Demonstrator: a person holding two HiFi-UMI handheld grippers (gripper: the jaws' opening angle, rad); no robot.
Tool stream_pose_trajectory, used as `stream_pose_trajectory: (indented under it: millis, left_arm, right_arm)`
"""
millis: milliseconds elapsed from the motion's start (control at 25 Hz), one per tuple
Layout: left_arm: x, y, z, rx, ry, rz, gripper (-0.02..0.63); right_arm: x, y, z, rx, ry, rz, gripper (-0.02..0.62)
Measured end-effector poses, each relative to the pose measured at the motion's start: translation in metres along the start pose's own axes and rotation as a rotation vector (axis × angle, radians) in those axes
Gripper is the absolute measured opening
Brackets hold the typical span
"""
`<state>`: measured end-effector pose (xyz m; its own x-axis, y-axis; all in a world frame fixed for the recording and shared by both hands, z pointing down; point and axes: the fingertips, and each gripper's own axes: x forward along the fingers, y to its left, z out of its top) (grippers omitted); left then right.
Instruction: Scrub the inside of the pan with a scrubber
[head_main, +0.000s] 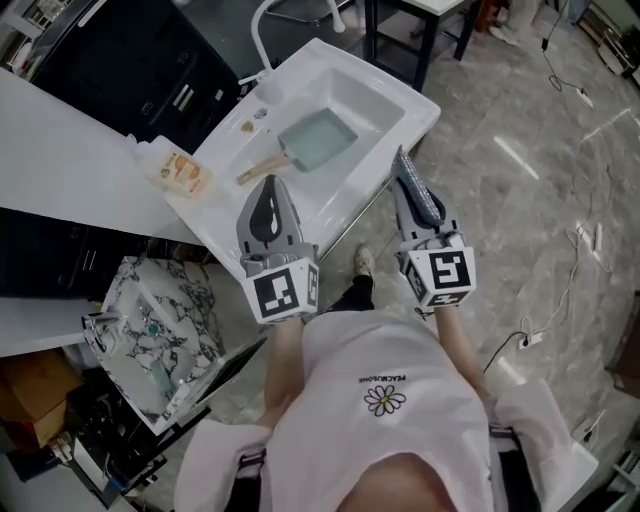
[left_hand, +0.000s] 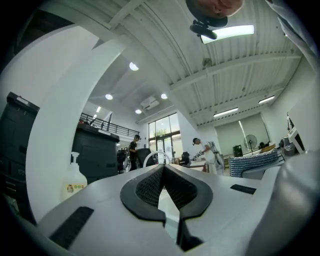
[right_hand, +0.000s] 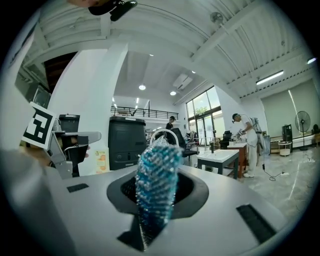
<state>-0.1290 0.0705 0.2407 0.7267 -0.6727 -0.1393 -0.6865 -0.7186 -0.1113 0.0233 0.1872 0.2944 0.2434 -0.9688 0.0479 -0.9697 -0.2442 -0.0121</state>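
A pale green square pan (head_main: 318, 140) with a wooden handle lies in the white sink (head_main: 402, 103), handle toward the lower left. My left gripper (head_main: 270, 183) hovers over the sink's near rim, short of the pan; its jaws are shut with nothing between them, and they meet in the left gripper view (left_hand: 163, 168). My right gripper (head_main: 401, 157) is beside the sink's right edge, over the floor, shut on a blue mesh scrubber (right_hand: 157, 176) that sticks up between its jaws. In the head view the scrubber (head_main: 421, 201) runs along the jaws.
A soap bottle (head_main: 181, 171) stands on the counter left of the sink, and a white faucet (head_main: 262, 28) arches at the far end. A black cabinet (head_main: 130, 70) is at the upper left and a marbled basin (head_main: 160, 325) at the lower left. People work at tables (right_hand: 222, 157) in the distance.
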Motion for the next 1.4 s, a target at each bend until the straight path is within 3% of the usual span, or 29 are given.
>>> stream_pose_trajectory:
  millis: [400,720,1400]
  left_arm:
    - [0.099,0.061,-0.037,-0.059,0.034,0.116,0.017]
    - [0.118,0.076,-0.050,-0.037,0.062,0.177,0.017]
    - [0.156,0.077,-0.039,0.028,0.082,0.392,0.017]
  right_arm:
    - [0.133,-0.012,0.000,0.008,0.076,0.094,0.055]
    - [0.181,-0.016,-0.002,0.021,0.092,0.150,0.055]
    - [0.259,-0.048,0.006,0.040,0.098,0.365,0.055]
